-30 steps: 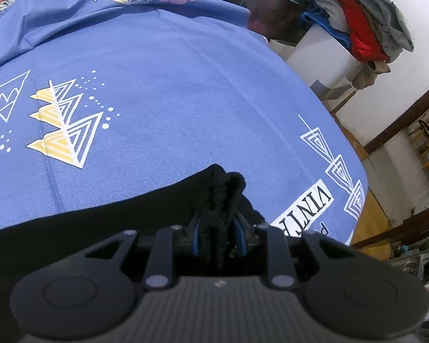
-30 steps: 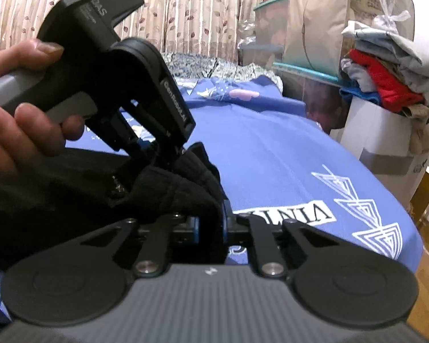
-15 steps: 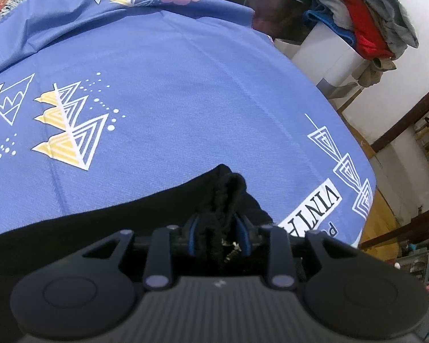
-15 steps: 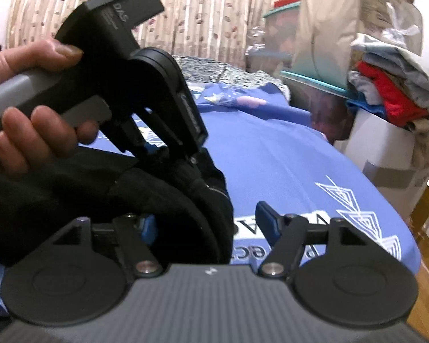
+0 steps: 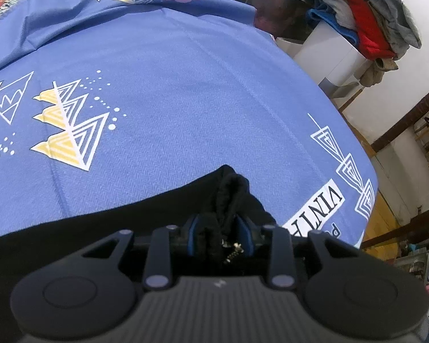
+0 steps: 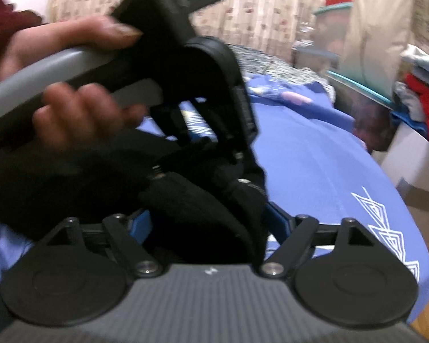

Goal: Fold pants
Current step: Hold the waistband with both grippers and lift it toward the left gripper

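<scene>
Black pants (image 5: 100,228) lie across the near part of a blue printed bedsheet (image 5: 186,85). My left gripper (image 5: 219,233) is shut on a bunched corner of the pants, with a small metal zipper pull showing between the pads. In the right wrist view the pants (image 6: 203,214) bulge between the spread blue pads of my right gripper (image 6: 211,217), which is open. The left gripper (image 6: 214,108), held by a hand, pinches the same fabric just ahead of it.
A white box (image 5: 329,57) with a pile of clothes (image 5: 366,14) stands off the bed's far right corner. Storage bins and a paper bag (image 6: 377,28) stand by the curtain. The bed edge (image 6: 414,271) drops to a wooden floor at the right.
My right gripper went from shut on the pants to open, its pads now wide apart around the fabric. The left gripper stays shut on the corner and has barely moved.
</scene>
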`<state>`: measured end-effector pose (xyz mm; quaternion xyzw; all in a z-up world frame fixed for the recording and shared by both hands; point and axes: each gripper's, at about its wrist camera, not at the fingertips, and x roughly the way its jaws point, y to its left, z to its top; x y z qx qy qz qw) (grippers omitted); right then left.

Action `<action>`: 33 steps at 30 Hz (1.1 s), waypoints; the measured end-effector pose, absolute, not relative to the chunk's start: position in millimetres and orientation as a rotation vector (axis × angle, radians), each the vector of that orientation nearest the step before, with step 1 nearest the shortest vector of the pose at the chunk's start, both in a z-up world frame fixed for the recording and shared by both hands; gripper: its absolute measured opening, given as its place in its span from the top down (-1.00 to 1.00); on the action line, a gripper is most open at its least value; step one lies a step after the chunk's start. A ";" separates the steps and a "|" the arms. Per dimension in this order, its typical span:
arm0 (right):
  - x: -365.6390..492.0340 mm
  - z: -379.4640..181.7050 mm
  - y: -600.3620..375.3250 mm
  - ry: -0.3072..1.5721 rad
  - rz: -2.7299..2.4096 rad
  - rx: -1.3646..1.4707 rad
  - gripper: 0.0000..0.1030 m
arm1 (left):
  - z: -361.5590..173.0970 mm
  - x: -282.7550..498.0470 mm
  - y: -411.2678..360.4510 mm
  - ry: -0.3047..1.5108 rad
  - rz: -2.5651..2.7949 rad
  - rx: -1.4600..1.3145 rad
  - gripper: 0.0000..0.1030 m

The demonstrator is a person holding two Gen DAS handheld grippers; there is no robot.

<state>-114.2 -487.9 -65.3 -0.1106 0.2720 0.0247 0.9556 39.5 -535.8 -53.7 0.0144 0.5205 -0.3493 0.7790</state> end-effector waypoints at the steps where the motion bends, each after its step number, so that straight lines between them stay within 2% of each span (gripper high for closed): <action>1: -117.7 -65.3 -486.5 0.555 0.073 -0.228 -0.68 | -54.0 39.9 -535.4 1.126 -0.757 0.031 0.43; 9: -96.1 -69.2 -484.6 0.557 -0.010 -0.248 -0.71 | -49.8 42.0 -532.3 1.130 -0.768 0.012 0.44; 11: -87.5 -70.1 -490.4 0.564 -0.016 -0.214 -0.67 | -43.4 44.5 -528.0 1.122 -0.778 -0.007 0.44; 12: -85.3 -70.1 -494.2 0.567 -0.011 -0.191 -0.52 | -39.6 46.1 -524.9 1.117 -0.780 -0.016 0.40; 13: -82.5 -68.9 -499.4 0.571 -0.005 -0.157 -0.23 | -35.0 48.4 -521.2 1.112 -0.779 -0.029 0.28; 14: -82.2 -68.0 -502.8 0.574 -0.023 -0.136 -0.10 | -31.6 49.6 -517.2 1.112 -0.777 -0.042 0.20; 15: -79.4 -67.8 -507.2 0.573 -0.040 -0.126 0.19 | -28.1 51.3 -513.1 1.118 -0.779 -0.059 0.06; 17: -80.5 -64.9 -516.8 0.570 -0.055 -0.086 0.37 | -24.1 55.7 -507.6 1.148 -0.787 -0.092 -0.13; 19: -82.6 -63.0 -525.2 0.563 -0.066 -0.038 0.56 | -23.6 59.3 -502.8 1.188 -0.789 -0.151 -0.46; 22: -88.1 -62.3 -527.0 0.550 -0.089 -0.018 0.65 | -30.1 58.8 -505.2 1.243 -0.799 -0.203 -0.69; 27: -96.9 -55.8 -515.9 0.503 -0.124 -0.020 0.67 | -43.8 51.6 -522.7 1.312 -0.808 -0.217 -0.87; 29: -104.9 -50.4 -505.7 0.460 -0.093 -0.045 0.68 | -41.9 51.3 -526.3 1.295 -0.822 -0.232 -0.74; 31: -109.3 -46.3 -493.6 0.429 -0.060 -0.114 0.68 | -38.3 53.0 -524.7 1.278 -0.871 -0.258 -0.06; 33: -108.3 -49.1 -483.1 0.440 -0.058 -0.207 0.68 | -35.9 54.8 -518.0 1.257 -0.863 -0.253 0.12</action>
